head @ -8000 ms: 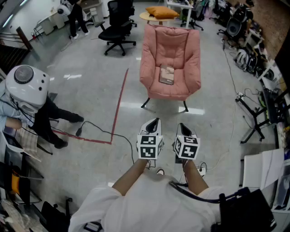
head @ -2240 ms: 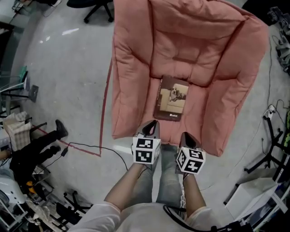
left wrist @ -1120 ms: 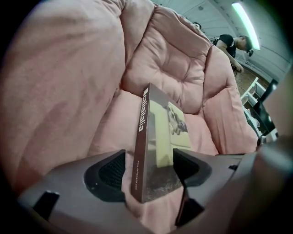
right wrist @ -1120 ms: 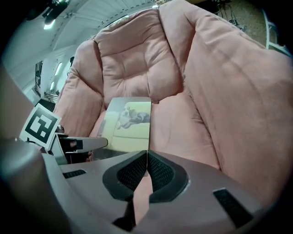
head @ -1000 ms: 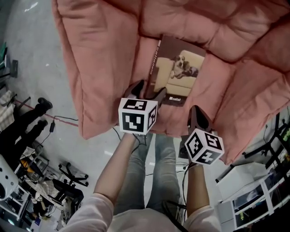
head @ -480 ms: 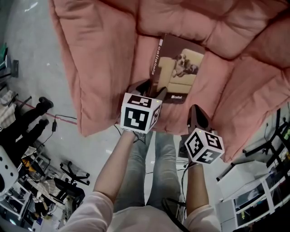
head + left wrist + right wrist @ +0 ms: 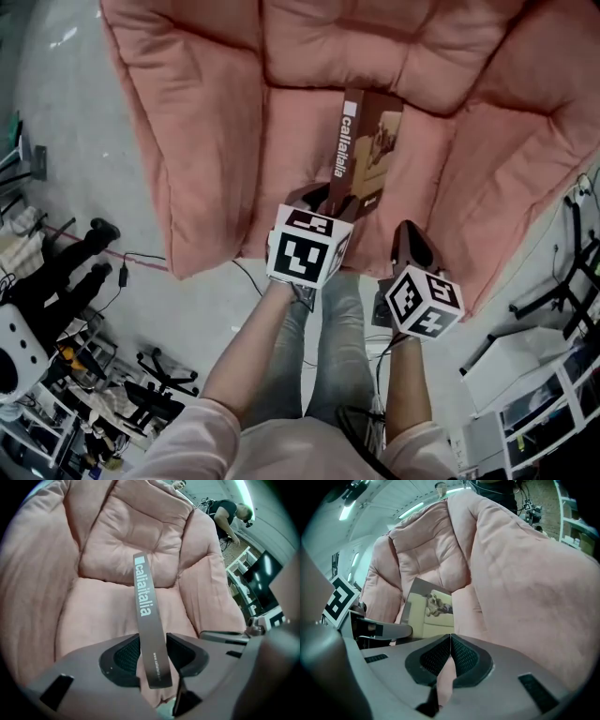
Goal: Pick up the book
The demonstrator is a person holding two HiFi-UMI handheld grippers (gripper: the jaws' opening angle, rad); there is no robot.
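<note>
The brown book point(image 7: 364, 141) with a dog picture on its cover stands tilted on edge on the pink armchair's seat point(image 7: 197, 141), its lettered spine turned up. My left gripper point(image 7: 328, 195) holds the book's near end; its jaws are closing with the spine point(image 7: 145, 616) between the pads point(image 7: 124, 656). In the left gripper view the book rises away from that gripper point(image 7: 152, 656) toward the chair back. My right gripper point(image 7: 407, 234) hovers over the seat's front edge to the right of the book, shut and empty point(image 7: 450, 656). The right gripper view shows the cover point(image 7: 431, 606) off to the left.
The armchair's padded arms and back point(image 7: 520, 573) surround the book on three sides. On the grey floor lie a cable point(image 7: 141, 258) and a seated person's legs point(image 7: 56, 281) at left. Shelving point(image 7: 544, 394) stands at lower right. A person point(image 7: 229, 513) stands behind the chair.
The book has gone from lying flat to standing on edge, spine up, as my left gripper closed on its near end and lifted. The right gripper has barely shifted.
</note>
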